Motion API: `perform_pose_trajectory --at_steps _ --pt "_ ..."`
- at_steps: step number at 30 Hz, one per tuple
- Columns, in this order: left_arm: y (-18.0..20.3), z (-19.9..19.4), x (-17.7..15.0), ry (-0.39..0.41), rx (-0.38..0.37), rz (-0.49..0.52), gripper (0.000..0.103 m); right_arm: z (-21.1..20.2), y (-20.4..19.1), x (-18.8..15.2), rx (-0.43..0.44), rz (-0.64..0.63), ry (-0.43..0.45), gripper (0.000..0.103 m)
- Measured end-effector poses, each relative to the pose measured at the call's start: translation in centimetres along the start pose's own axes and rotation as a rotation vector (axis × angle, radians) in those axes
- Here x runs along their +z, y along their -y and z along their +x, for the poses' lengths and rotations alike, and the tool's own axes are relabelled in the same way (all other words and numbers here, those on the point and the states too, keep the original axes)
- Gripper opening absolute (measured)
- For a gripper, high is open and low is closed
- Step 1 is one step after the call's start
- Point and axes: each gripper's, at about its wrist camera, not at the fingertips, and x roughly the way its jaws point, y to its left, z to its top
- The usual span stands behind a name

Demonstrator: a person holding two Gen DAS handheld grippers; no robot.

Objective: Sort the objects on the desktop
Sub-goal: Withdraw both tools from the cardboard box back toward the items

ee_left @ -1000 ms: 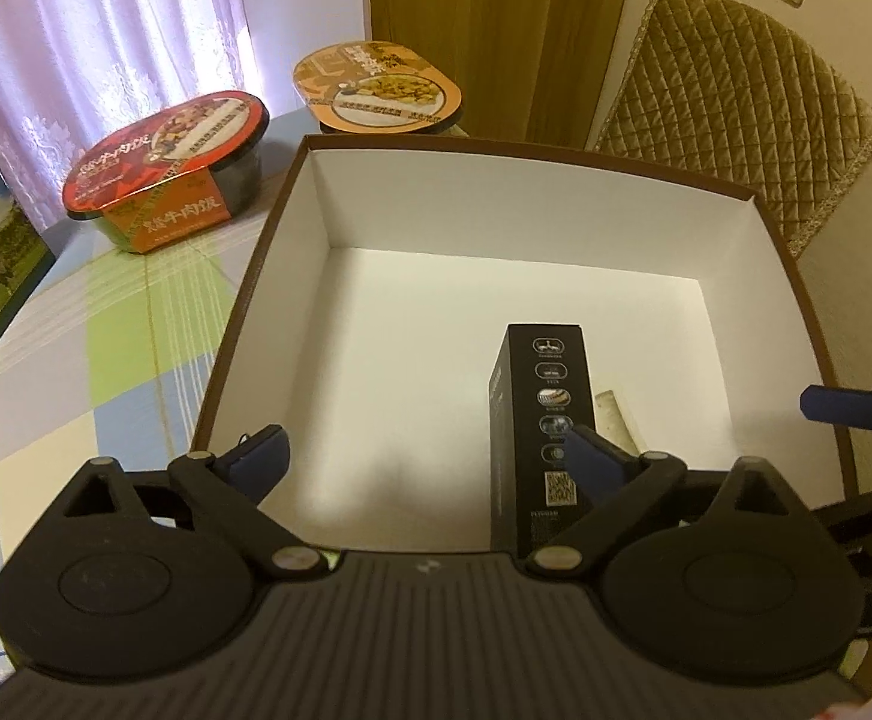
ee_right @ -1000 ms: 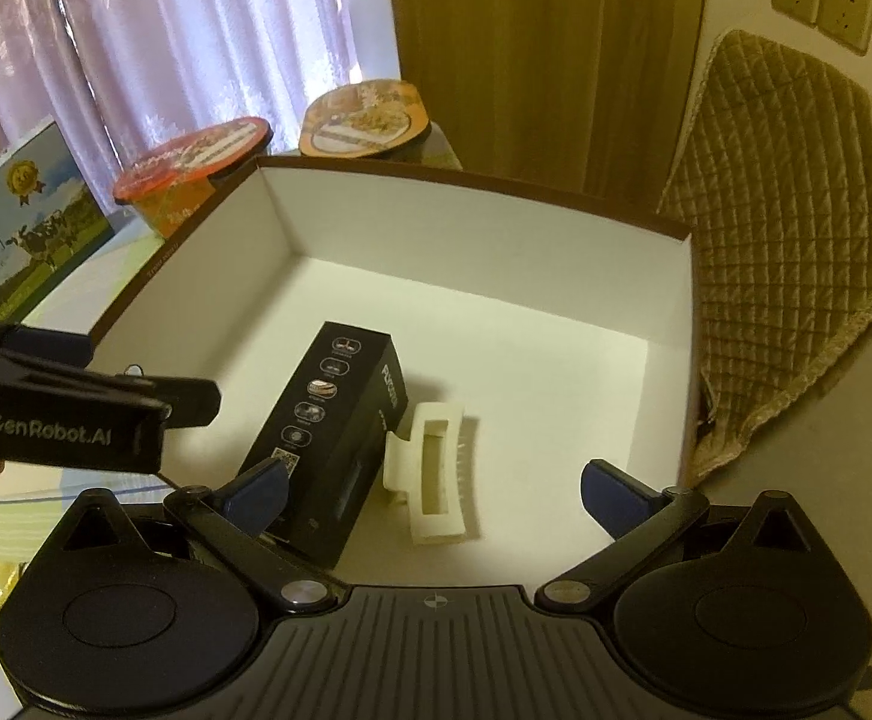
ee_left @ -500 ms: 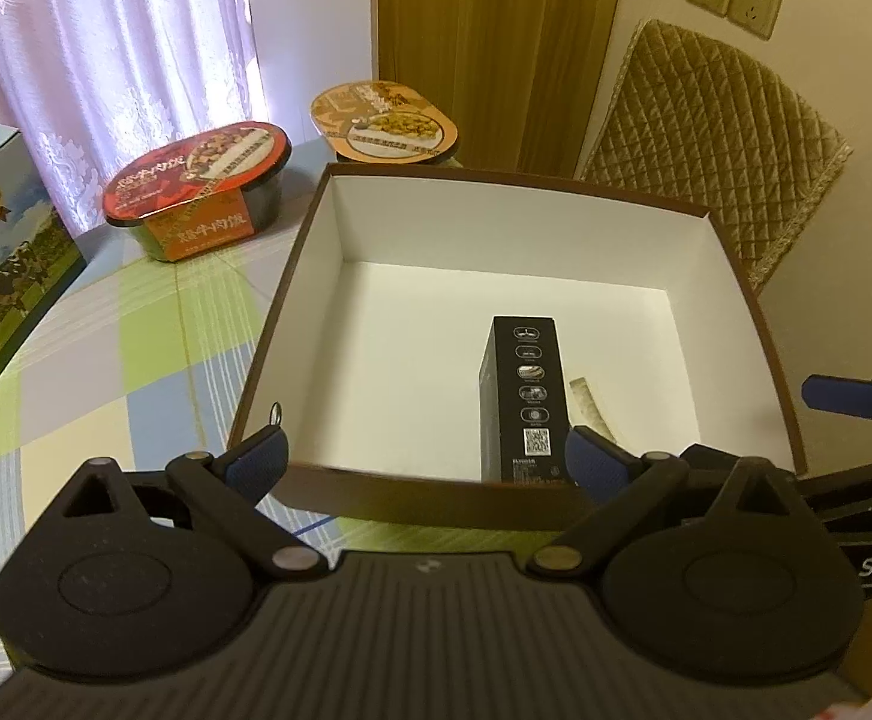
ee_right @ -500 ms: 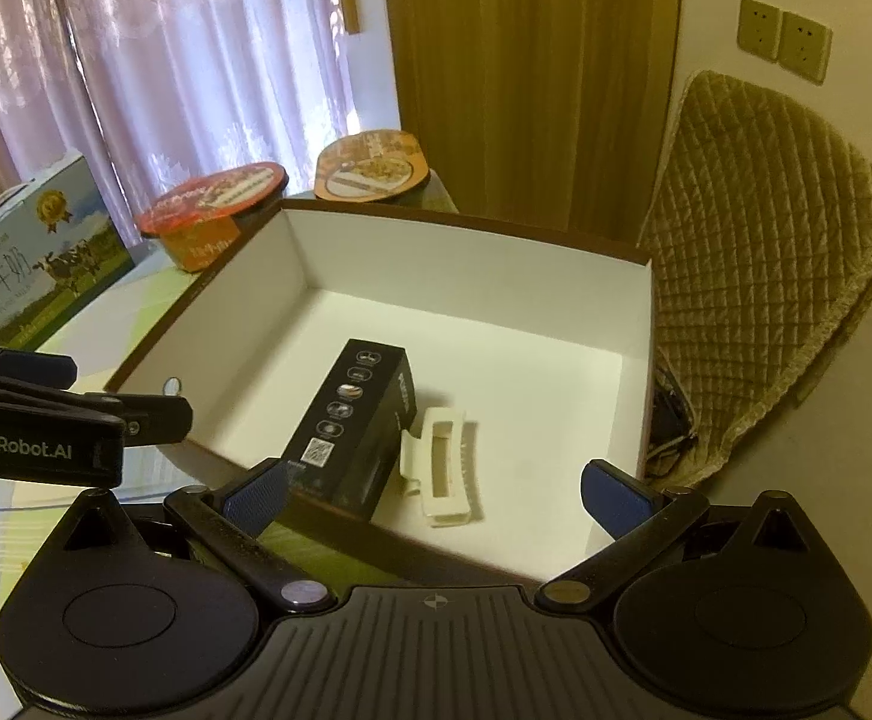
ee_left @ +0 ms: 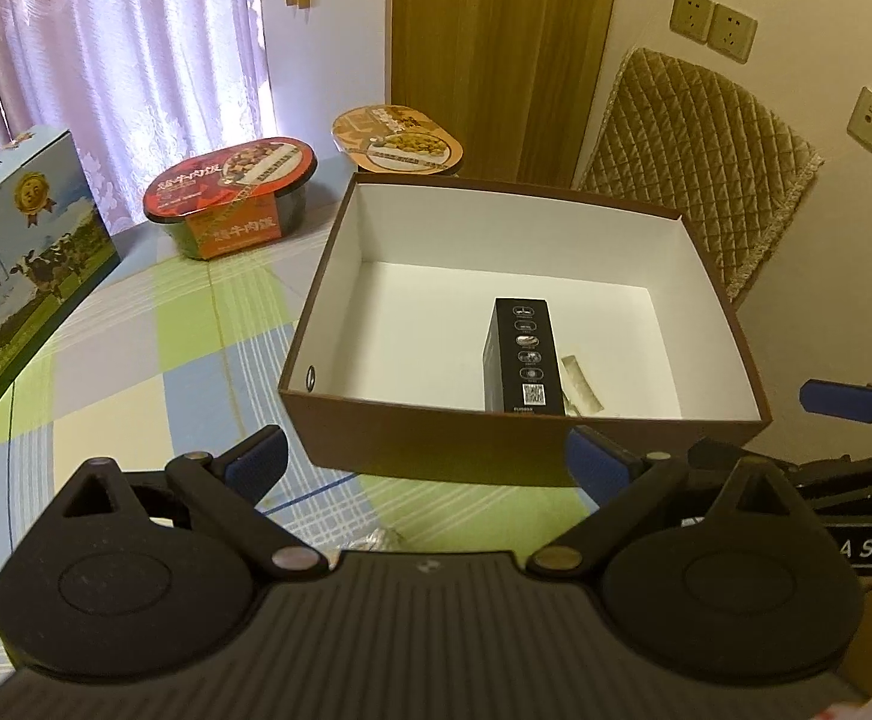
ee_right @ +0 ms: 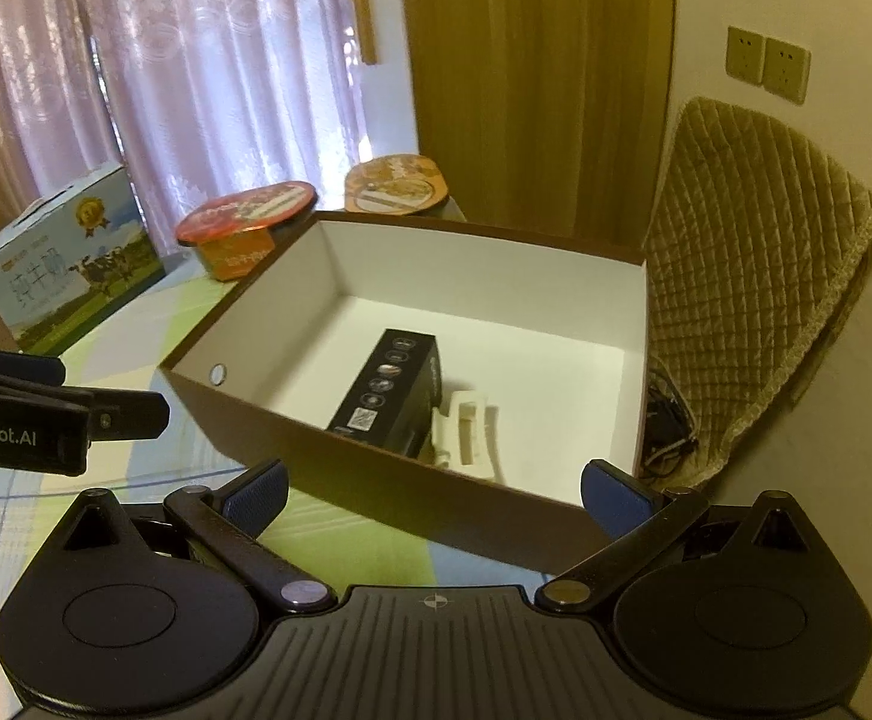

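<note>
A brown cardboard box (ee_left: 412,447) (ee_right: 376,498) with a white inside stands on the checked tablecloth. Inside it lie a black carton (ee_left: 525,360) (ee_right: 385,384) and, to its right, a white hair claw clip (ee_right: 466,435), of which the left wrist view shows only a sliver (ee_left: 580,381). My left gripper (ee_left: 427,462) is open and holds nothing, on the near side of the box's front wall. My right gripper (ee_right: 436,489) is open too, also just before the front wall. Each gripper shows at the edge of the other's view.
Behind the box stand a red instant-meal bowl (ee_left: 232,204) (ee_right: 244,228) and an orange one (ee_left: 397,141) (ee_right: 397,183). A blue milk carton box (ee_left: 10,258) (ee_right: 64,276) is at the left. A quilted chair back (ee_left: 700,162) (ee_right: 754,252) stands at the box's right.
Both grippers have pulled back out of and away from the box, staying open. The black carton and the clip lie where they were.
</note>
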Motion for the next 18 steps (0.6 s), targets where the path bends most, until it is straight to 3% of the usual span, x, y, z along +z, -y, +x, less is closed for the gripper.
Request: perform_pose_trajectory --at_steps 10,18 --pt "-1.1 -2.7 -2.6 0.013 -0.006 -0.001 0.098 -1.8 -1.8 -2.0 0.029 -0.009 0.019 0.101" --pt "-2.4 -4.5 -6.1 -0.006 -0.012 -0.003 0.098 -2.3 -3.3 -4.5 0.064 -0.005 -0.018 0.101"
